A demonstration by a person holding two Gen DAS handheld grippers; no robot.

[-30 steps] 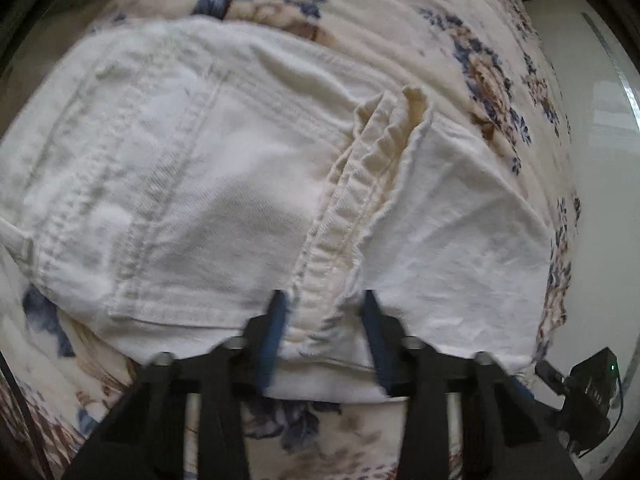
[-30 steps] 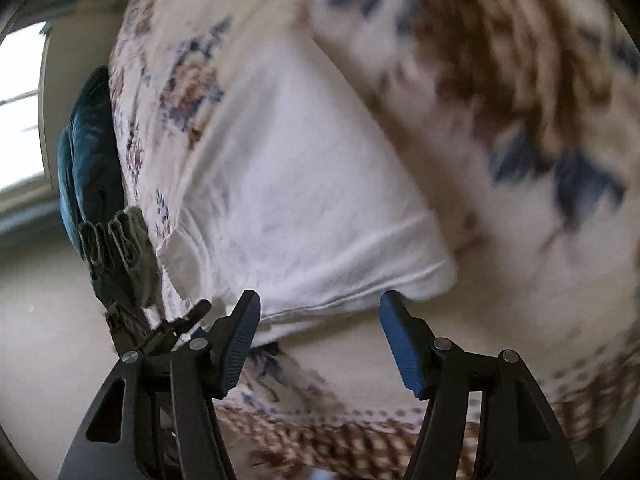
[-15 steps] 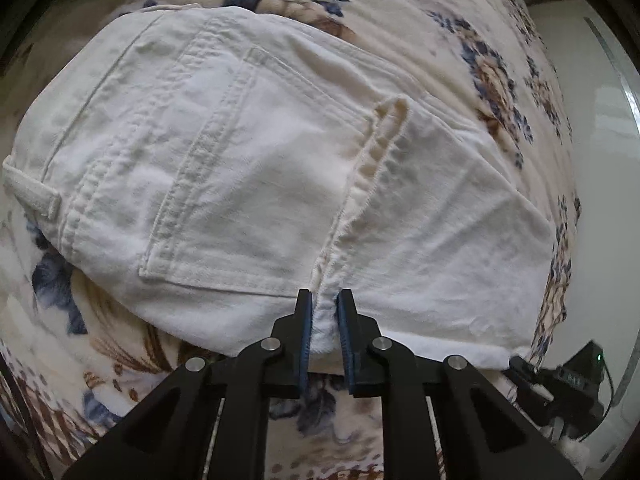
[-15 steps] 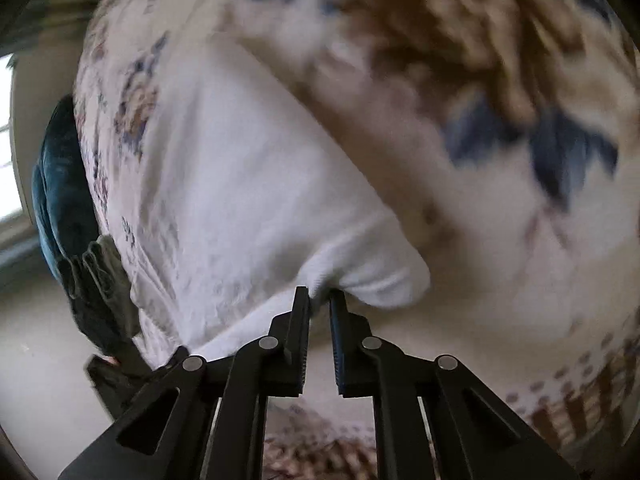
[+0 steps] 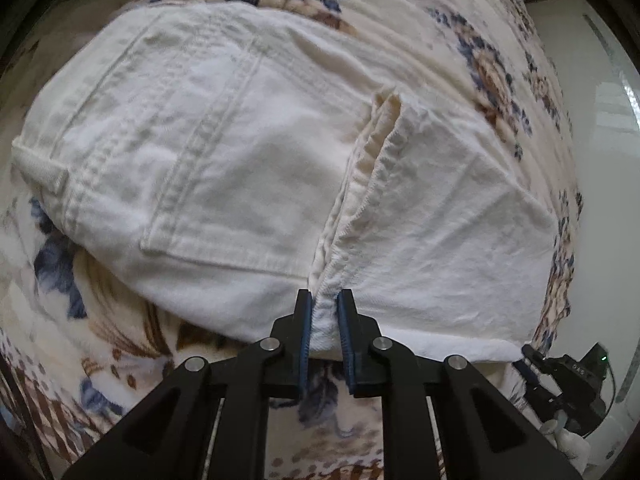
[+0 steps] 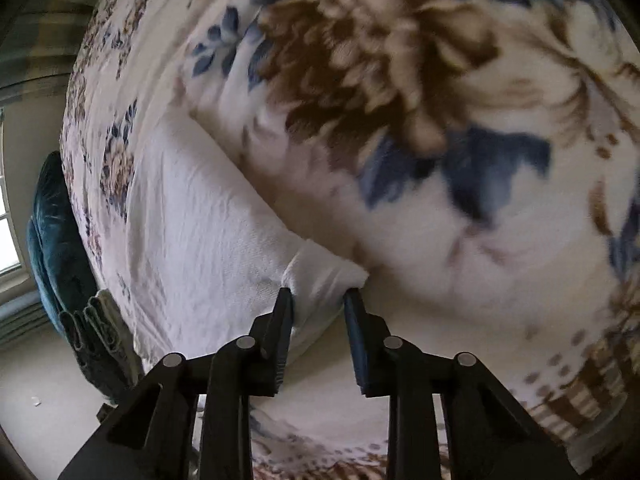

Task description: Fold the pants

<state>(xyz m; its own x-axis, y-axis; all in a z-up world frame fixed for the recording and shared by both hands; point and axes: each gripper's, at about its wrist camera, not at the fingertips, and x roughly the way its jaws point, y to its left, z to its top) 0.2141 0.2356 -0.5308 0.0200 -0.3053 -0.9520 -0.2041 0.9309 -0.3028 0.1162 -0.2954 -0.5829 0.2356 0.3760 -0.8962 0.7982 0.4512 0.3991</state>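
Observation:
White pants (image 5: 248,160) lie folded on a floral blanket (image 5: 400,8), back pocket and waistband up at the left, a doubled leg hem running down the middle. My left gripper (image 5: 323,300) is closed on the near edge of the pants at that hem, cloth bunched between its blue pads. In the right wrist view the pants (image 6: 192,240) lie at the left, and my right gripper (image 6: 319,294) has its jaws partly apart around the cloth's near corner.
The blanket (image 6: 440,160) covers a bed. A dark teal cloth heap (image 6: 56,232) and folded dark garments (image 6: 92,328) lie off the bed's left side above a pale floor. A black device (image 5: 576,376) sits at the lower right beside the bed edge.
Both grippers closed on the pants' near edge from wide open. Since half a second ago the right jaws have widened again and the left have eased slightly, still pinching cloth.

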